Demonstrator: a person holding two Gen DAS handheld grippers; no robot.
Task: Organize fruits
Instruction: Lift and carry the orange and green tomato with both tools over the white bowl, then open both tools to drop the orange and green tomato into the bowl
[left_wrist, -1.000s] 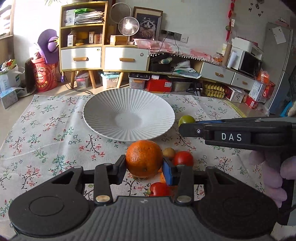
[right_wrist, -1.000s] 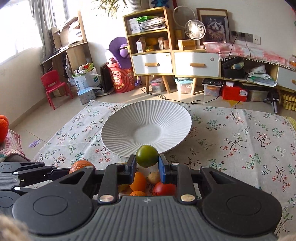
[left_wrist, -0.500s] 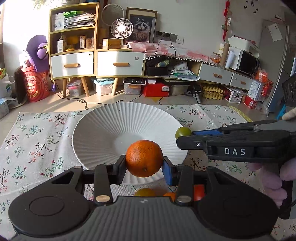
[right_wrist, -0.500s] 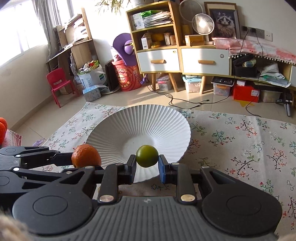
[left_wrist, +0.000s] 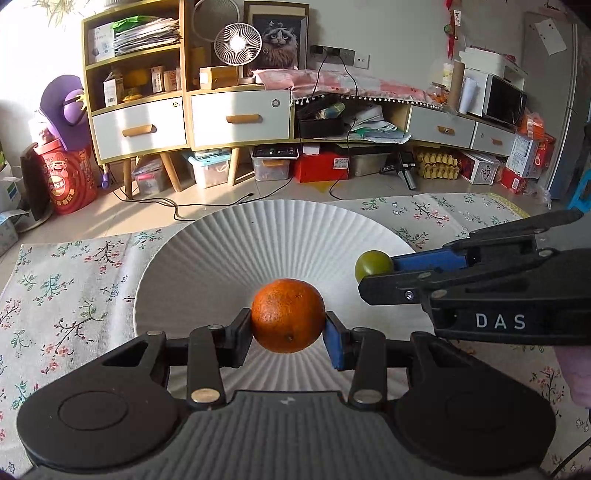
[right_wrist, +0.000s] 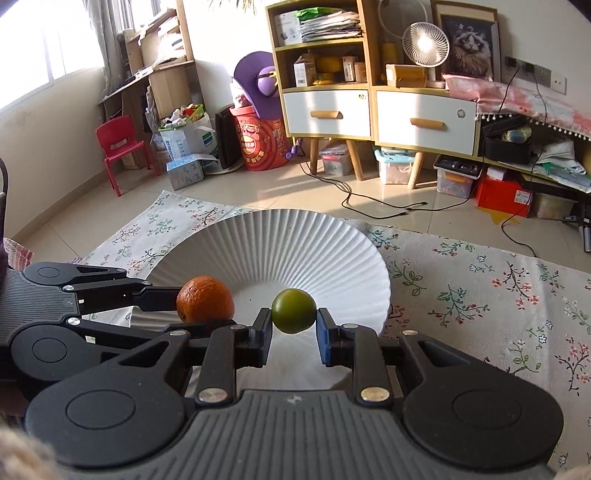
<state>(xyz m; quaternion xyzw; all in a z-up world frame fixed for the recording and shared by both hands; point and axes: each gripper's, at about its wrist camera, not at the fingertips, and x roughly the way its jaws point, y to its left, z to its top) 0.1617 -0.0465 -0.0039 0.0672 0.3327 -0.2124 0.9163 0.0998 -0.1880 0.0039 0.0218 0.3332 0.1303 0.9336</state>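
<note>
A wide white ribbed plate (left_wrist: 221, 258) (right_wrist: 295, 243) lies on the flowered cloth (left_wrist: 66, 295). My left gripper (left_wrist: 288, 328) is shut on an orange (left_wrist: 287, 315), held just above the plate's near half. In the right wrist view that orange (right_wrist: 205, 299) hangs at the left over the plate. My right gripper (right_wrist: 293, 325) is shut on a small green fruit (right_wrist: 293, 311), also above the plate's near part. The left wrist view shows the green fruit (left_wrist: 373, 263) at the tip of the right gripper's fingers (left_wrist: 424, 258), over the plate's right rim. The plate holds no fruit.
The flowered cloth (right_wrist: 480, 295) spreads over the floor to the right and left of the plate. Beyond it are tiled floor with cables (right_wrist: 388, 206), a wooden drawer cabinet (left_wrist: 184, 118), storage boxes and a red child's chair (right_wrist: 122, 147).
Both grippers have moved forward and slightly down with their fruits, from the cloth's near side to above the plate. The loose fruits seen below the fingers earlier have dropped out of view.
</note>
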